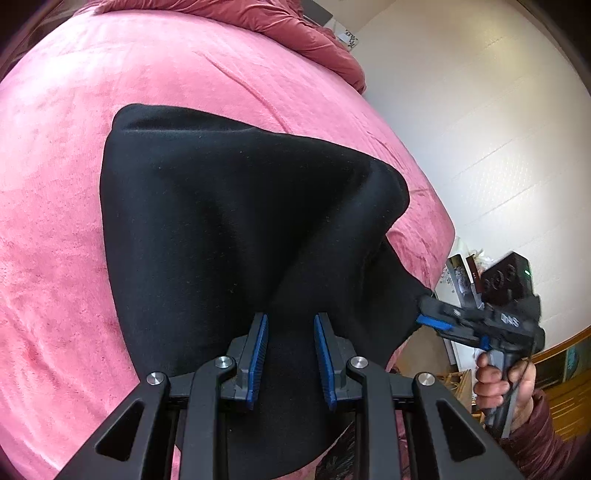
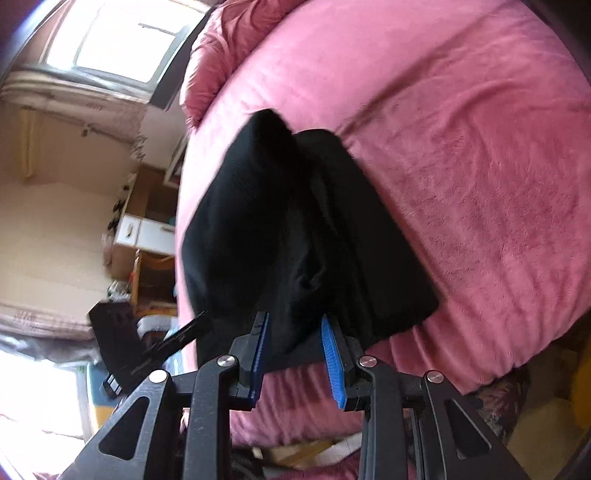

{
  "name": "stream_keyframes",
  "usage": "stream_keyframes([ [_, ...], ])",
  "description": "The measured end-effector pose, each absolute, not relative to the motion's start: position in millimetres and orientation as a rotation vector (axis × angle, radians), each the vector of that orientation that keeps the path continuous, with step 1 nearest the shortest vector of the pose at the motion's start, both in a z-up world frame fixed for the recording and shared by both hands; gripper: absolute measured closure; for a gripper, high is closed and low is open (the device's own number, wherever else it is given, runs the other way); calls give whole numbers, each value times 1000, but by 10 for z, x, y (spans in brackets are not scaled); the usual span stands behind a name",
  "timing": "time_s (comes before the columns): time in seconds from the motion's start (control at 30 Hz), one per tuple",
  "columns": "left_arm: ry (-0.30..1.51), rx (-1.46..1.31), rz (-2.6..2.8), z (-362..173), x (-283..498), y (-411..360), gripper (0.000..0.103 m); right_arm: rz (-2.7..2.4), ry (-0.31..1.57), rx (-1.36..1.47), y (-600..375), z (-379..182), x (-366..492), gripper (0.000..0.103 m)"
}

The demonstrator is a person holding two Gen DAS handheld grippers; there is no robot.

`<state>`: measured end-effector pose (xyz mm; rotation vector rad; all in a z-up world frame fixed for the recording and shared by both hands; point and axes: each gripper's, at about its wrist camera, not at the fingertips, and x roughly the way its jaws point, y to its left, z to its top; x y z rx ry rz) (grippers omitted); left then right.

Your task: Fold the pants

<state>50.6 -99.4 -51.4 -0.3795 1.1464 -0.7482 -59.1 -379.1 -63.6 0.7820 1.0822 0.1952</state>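
Note:
Black pants (image 1: 229,229) lie partly folded on a pink bed (image 1: 55,184), their near edge lifted off the cover. My left gripper (image 1: 291,325) is shut on the near edge of the pants, with cloth bunched between the blue pads. My right gripper (image 1: 430,317) shows at the right in the left wrist view, shut on the right corner of the same edge. In the right wrist view the right gripper (image 2: 295,325) holds the black cloth (image 2: 295,229) between its pads, and the left gripper (image 2: 199,321) shows at the left, blurred.
A bunched dark pink duvet (image 1: 295,29) lies at the head of the bed. The pale floor (image 1: 480,129) is to the right of the bed. A desk with drawers (image 2: 144,229) and a window (image 2: 118,37) are beyond the bed's other side.

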Motion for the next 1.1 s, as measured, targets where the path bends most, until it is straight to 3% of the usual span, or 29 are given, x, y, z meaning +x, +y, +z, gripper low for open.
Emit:
stream_keyframes([
  [0.07, 1140, -378, -745, -492, 491, -1007, 77, 171, 1061, 811, -3818, -678, -538, 78],
  [0.1, 1134, -380, -743, -471, 476, -998, 77, 147, 1052, 788, -3814, -666, -514, 91],
  [0.13, 1120, -382, -743, -439, 455, -973, 77, 135, 1052, 760, -3813, -640, -500, 93],
  [0.43, 1087, -351, -670, -365, 378, -799, 77, 128, 1049, 607, -3786, -370, -820, 94],
  [0.53, 1107, -273, -643, -422, 374, -906, 77, 28, 1094, 583, -3890, -596, -821, 103],
  [0.67, 1089, -238, -645, -402, 336, -1003, 77, -24, 1125, 622, -4045, -768, -837, 103],
  [0.83, 1058, -232, -646, -354, 307, -1059, 76, 70, 1025, 662, -4069, -430, -888, 98],
  [0.87, 1054, -226, -648, -350, 288, -1074, 76, 89, 1012, 669, -4055, -382, -871, 90],
  [0.9, 1053, -224, -658, -347, 275, -1090, 76, 99, 1003, 666, -4032, -336, -854, 63],
  [0.97, 1056, -224, -661, -358, 276, -1141, 76, 114, 1004, 637, -3946, -298, -782, 33],
  [1.03, 1046, -224, -673, -349, 251, -1163, 76, 90, 1046, 567, -3834, -338, -690, 40],
  [1.1, 1037, -212, -677, -338, 230, -1192, 76, 62, 1106, 493, -3748, -453, -641, 88],
])
